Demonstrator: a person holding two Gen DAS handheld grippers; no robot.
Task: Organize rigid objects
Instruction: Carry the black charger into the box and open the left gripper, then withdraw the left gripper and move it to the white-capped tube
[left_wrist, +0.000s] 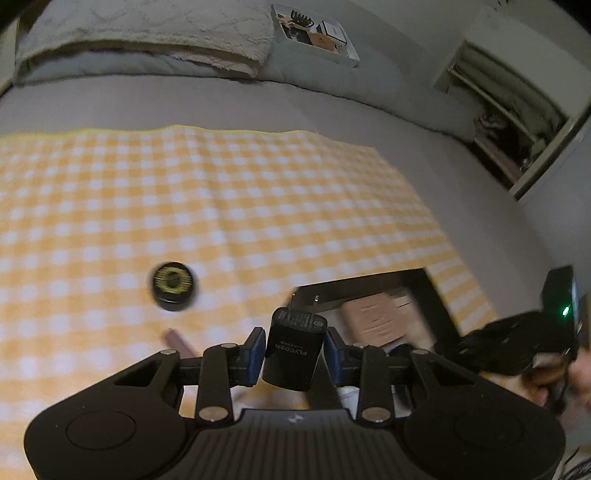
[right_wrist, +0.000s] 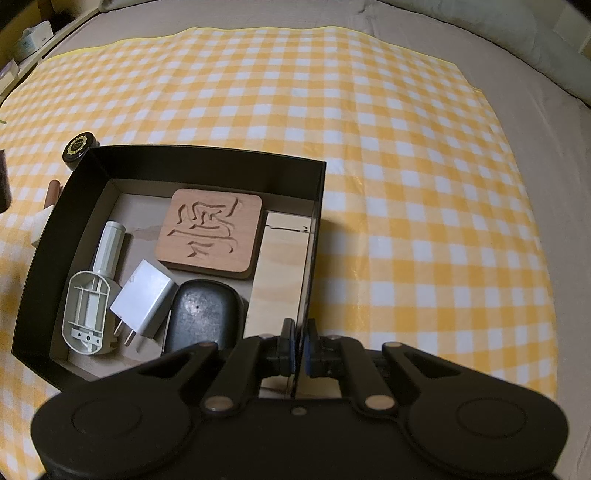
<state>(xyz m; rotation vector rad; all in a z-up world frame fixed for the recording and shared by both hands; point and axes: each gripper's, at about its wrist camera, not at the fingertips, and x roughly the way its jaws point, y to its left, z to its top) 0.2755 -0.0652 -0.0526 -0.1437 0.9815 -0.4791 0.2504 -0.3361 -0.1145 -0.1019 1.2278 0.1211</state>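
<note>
Boxed: carved wooden tile (right_wrist: 211, 230), white charger (right_wrist: 144, 302) inside black open box (right_wrist: 319, 229).
Left claw (left_wrist: 295, 349): clamped on black plug adapter (left_wrist: 293, 354), box ahead-right.
Right claw (right_wrist: 299, 345): pinching box wall.
Left out: round black jar (left_wrist: 173, 285), ahead-left.

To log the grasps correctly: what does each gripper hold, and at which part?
Left gripper: black charger, fingers on its two sides, prongs pointing away. Right gripper: black box, by its right wall.

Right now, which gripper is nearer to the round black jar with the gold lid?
Left. The left gripper, shut on a black charger, is just beside the jar. The right gripper clamps the black box's opposite wall.
</note>
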